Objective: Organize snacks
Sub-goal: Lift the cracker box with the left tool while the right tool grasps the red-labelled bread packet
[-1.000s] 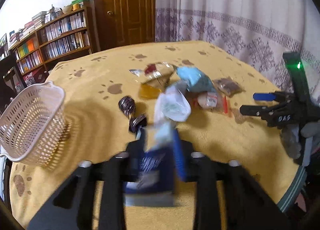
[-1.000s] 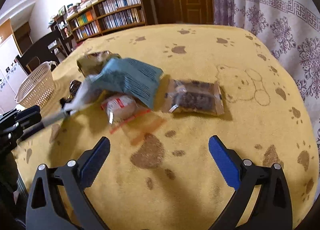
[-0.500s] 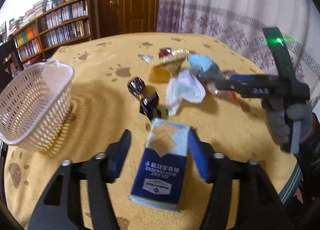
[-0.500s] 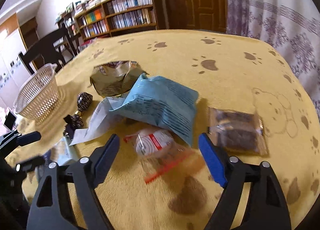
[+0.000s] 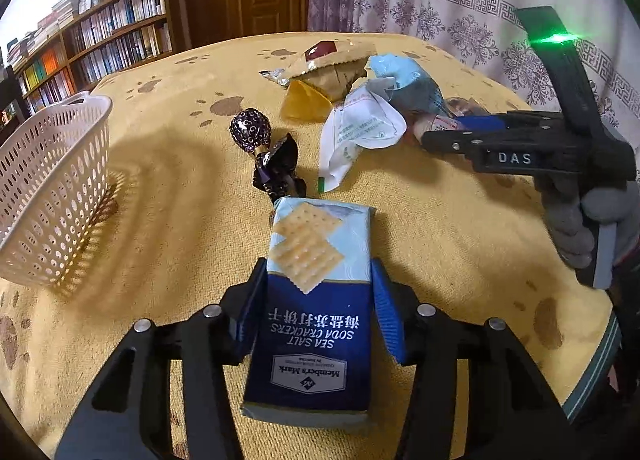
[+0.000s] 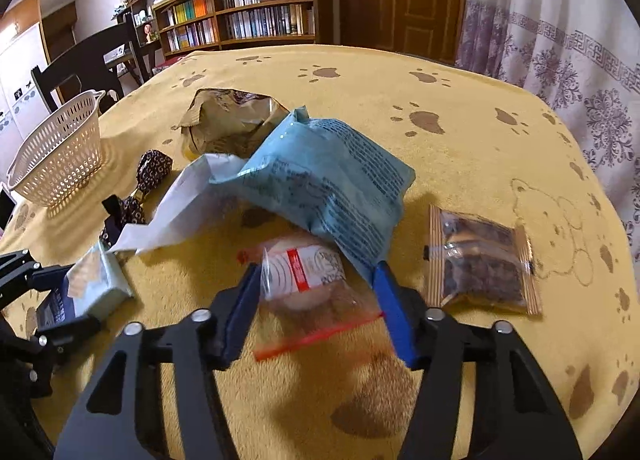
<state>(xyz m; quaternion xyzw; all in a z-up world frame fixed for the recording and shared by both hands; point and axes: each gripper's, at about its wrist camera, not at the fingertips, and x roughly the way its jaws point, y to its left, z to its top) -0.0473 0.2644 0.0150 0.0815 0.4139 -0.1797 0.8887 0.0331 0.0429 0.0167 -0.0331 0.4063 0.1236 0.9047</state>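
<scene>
Now the left gripper has the soda cracker pack pinched between its blue pads, low centre of the left wrist view; half a second ago the pads stood apart from it. Right gripper has moved in from open tabletop and brackets the clear zip bag, jaws part-open, not yet clamped, bag blurred. White basket waits at far left, apparently empty. Judgement: one snack secured, second grasp imminent; basket transfer follows.
</scene>
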